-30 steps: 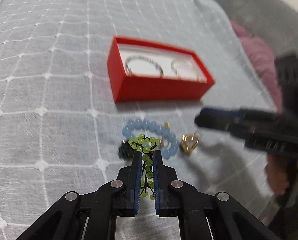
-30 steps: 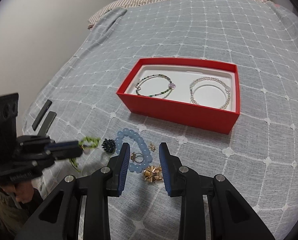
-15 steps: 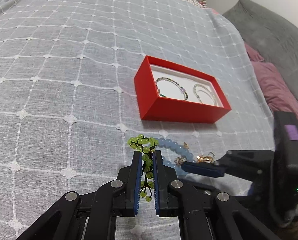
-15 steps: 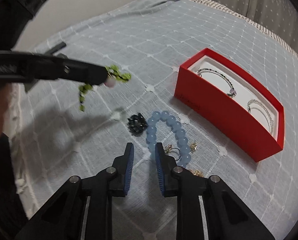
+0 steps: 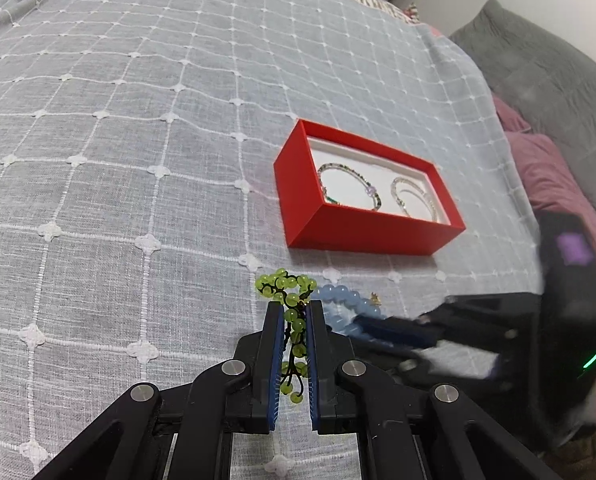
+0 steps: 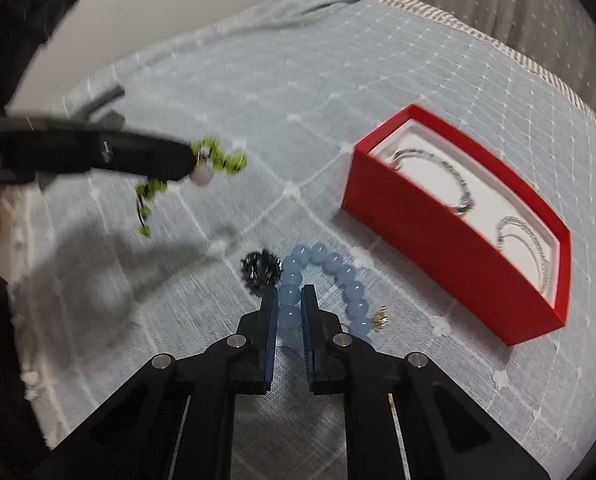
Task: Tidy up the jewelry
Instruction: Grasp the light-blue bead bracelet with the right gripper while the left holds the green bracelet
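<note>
A green bead strand [image 5: 286, 284] hangs off the bedspread with my left gripper [image 5: 294, 308] shut on it; the right wrist view shows that gripper [image 6: 186, 164] holding the strand [image 6: 218, 158] raised at the left. My right gripper [image 6: 290, 294] is down on the blue bead bracelet [image 6: 337, 272], its jaws closing with the near beads pinched between the pads. In the left wrist view it is a dark blur [image 5: 361, 322] over the blue bracelet [image 5: 337, 294]. Behind stands the red box [image 6: 437, 240], with a multicolour bracelet [image 5: 349, 184] and a silver one [image 5: 413, 196] inside.
A black spiky ornament [image 6: 260, 270] lies just left of the blue bracelet and a small gold piece [image 6: 381, 317] to its right. Dark flat items [image 6: 102, 104] lie far left on the bedspread. A grey cushion [image 5: 537, 72] and a purple pillow [image 5: 549, 176] border the bed.
My right gripper dropped onto the blue bracelet, rolled, and its jaws narrowed around the beads. The left gripper kept its grip on the green strand, which now hangs clear of the other pieces.
</note>
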